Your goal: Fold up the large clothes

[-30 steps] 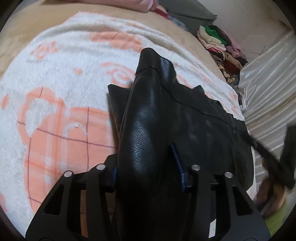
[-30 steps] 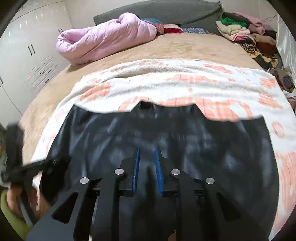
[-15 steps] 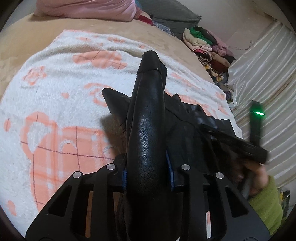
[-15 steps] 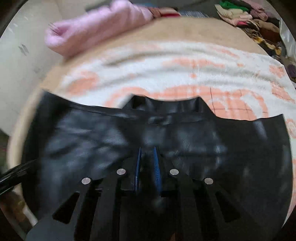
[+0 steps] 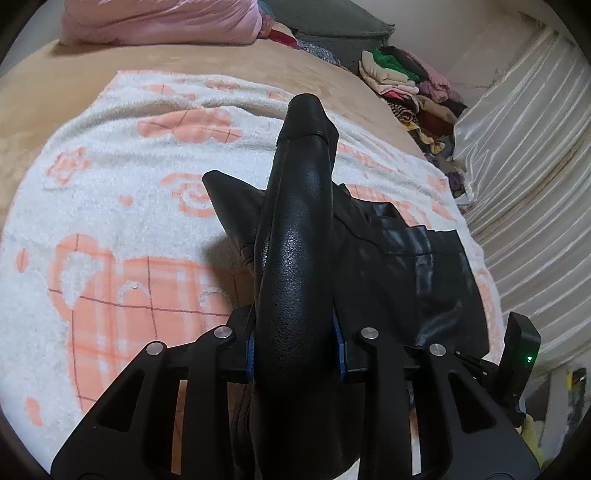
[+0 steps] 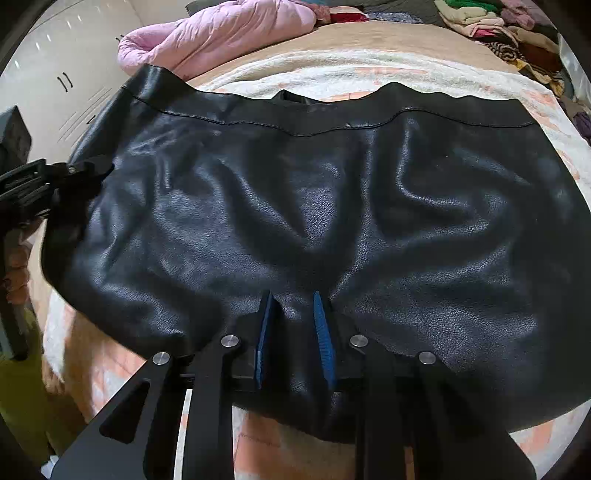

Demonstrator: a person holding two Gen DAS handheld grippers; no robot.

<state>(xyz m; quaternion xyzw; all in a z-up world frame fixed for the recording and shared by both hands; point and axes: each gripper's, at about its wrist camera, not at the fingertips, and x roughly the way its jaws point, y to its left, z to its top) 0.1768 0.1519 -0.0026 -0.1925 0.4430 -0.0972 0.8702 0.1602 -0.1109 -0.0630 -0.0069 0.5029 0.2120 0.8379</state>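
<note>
Both grippers pinch the black leather garment [image 6: 314,206] over the patterned blanket [image 5: 110,229], the left gripper [image 5: 295,350] at 6 o'clock, the right gripper [image 6: 293,332] likewise; the folding-over step seems underway, and next calls for lowering the edge evenly.

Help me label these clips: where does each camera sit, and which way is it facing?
Left wrist: on the left gripper, facing along the bed's blanket toward stacked clothes; its own fingers clamp a black leather garment.
Right wrist: on the right gripper, facing up the bed toward a pink duvet; fingers pinch the garment's near edge.
Shared: garment, blanket, duvet, clothes; each shows the other gripper.
</note>
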